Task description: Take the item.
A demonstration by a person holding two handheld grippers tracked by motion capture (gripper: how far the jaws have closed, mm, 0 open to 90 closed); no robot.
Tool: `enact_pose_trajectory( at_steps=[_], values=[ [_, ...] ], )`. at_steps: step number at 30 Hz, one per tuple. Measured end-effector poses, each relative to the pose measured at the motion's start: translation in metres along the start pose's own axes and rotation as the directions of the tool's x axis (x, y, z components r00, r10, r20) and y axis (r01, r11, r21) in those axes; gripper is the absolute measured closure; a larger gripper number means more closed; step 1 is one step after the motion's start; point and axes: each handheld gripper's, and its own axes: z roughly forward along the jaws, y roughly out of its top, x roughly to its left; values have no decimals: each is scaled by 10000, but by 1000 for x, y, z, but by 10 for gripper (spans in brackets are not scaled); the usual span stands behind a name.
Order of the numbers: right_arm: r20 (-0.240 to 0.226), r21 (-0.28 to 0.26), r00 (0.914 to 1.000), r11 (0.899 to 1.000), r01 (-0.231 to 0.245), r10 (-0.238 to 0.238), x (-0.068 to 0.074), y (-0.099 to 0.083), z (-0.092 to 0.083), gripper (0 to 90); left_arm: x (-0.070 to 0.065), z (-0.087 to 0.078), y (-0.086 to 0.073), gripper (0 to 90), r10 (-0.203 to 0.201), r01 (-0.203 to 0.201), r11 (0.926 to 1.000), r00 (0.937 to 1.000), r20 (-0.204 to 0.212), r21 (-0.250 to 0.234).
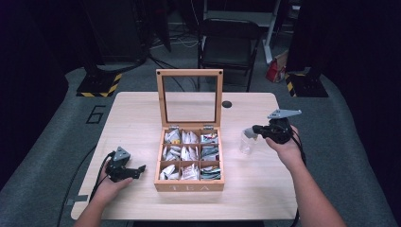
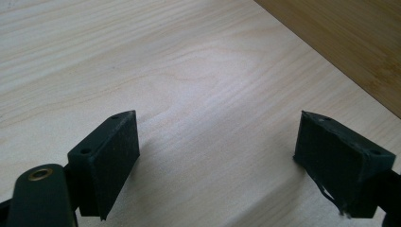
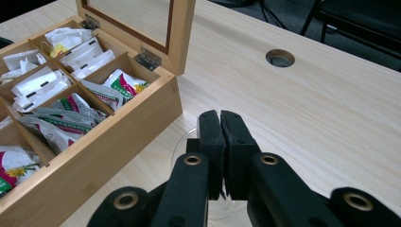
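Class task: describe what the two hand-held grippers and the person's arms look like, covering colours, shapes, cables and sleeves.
Both are black. The left hand-held gripper and the right hand-held gripper each carry a grey three-cornered plate on top and trail a black cable. Their jaws are blocky black pads on arms with brass-coloured rivets. The forearms are bare, with no sleeves in view.

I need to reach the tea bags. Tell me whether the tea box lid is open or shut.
Open. The glass-paned lid stands upright behind the tea box, hinged at its back edge, and the packets in the compartments lie uncovered.

A recording lab: dark curtains, floor cables (image 1: 182, 41), hazard-striped stand bases (image 1: 97, 85).
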Motion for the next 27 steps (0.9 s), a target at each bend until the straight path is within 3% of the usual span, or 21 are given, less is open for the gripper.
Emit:
enact_pose_trajectory(
  at_steps=[27],
  values=[
    [90, 312, 9998, 9993, -195, 193, -2, -12, 9, 858, 0, 0, 0, 141, 3, -3, 10000, 10000, 0, -1]
  ],
)
